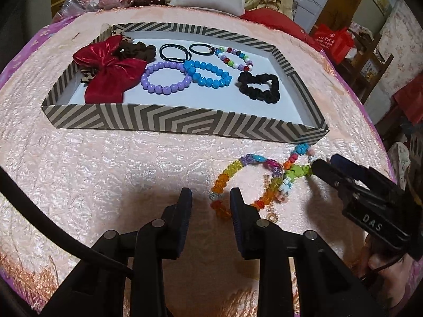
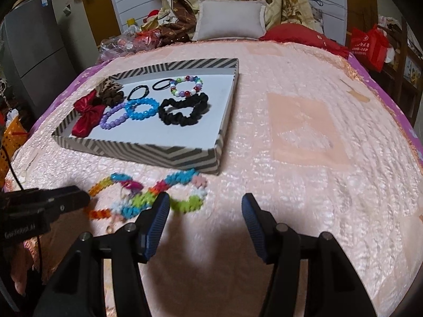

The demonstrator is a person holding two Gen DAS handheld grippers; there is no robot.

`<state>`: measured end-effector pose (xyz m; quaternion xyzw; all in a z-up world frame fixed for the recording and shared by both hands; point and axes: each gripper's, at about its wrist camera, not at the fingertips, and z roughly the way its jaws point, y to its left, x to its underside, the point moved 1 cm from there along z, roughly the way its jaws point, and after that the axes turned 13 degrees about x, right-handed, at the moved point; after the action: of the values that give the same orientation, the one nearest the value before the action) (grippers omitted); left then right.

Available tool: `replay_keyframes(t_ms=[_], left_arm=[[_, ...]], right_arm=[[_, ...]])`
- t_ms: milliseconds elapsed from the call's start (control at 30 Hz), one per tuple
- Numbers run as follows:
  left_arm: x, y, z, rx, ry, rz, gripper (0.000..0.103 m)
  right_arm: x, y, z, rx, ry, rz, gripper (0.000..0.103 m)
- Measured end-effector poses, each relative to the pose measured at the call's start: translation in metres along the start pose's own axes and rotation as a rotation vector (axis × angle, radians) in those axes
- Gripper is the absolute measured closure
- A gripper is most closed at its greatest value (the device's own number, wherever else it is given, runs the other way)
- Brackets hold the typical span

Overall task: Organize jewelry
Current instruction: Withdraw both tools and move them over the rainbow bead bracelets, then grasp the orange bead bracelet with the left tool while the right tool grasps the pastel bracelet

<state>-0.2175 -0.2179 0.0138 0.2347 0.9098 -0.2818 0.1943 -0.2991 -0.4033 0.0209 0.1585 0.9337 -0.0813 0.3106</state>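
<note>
Jaws of left gripper [image 1: 211,198] & right gripper [image 2: 205,203] parted, empty, by bead necklace [image 1: 267,177].

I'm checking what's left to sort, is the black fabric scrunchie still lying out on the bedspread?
No, the black fabric scrunchie lies inside the striped cardboard tray, beside the blue bead bracelet.

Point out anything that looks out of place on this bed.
Two colourful beaded strands lie tangled on the pink bedspread, outside the striped tray that holds the other bracelets and hair ties. A small ring lies beside them. Both grippers, left and right, are open near them.
</note>
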Motion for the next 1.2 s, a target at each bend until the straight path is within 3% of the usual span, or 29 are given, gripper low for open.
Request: replay_keyframes(t_ms=[133,200,300,367,600,700,833,1200], left_arm=[[-0.003,-0.003,0.004,-0.015,0.003,0.024,0.074],[-0.004,-0.006,0.006,-0.021,0.006,0.038,0.074],[-0.005,-0.009,0.009,-0.025,0.012,0.057,0.071],[-0.005,-0.012,0.011,-0.028,0.014,0.073,0.069],[-0.008,-0.018,0.018,-0.056,0.018,0.114,0.066],[-0.006,-0.016,0.017,-0.045,0.019,0.128,0.094],[-0.006,-0.007,0.01,0.016,0.018,0.072,0.094],[-0.02,-0.024,-0.045,0.035,-0.077,0.151,0.094]], right_arm=[[-0.006,0.005,0.009,0.026,-0.02,-0.02,0.046],[-0.008,0.009,0.014,0.048,0.004,-0.054,0.064],[-0.004,0.008,0.01,0.083,-0.003,-0.11,0.079],[-0.002,0.001,0.007,0.095,0.006,-0.106,0.084],[-0.001,-0.008,0.008,0.055,-0.005,-0.07,0.084],[0.001,-0.008,0.005,0.027,-0.003,-0.068,0.09],[-0.002,-0.002,-0.012,0.047,-0.061,-0.097,0.09],[-0.024,-0.006,-0.067,0.008,-0.178,-0.095,0.09]])
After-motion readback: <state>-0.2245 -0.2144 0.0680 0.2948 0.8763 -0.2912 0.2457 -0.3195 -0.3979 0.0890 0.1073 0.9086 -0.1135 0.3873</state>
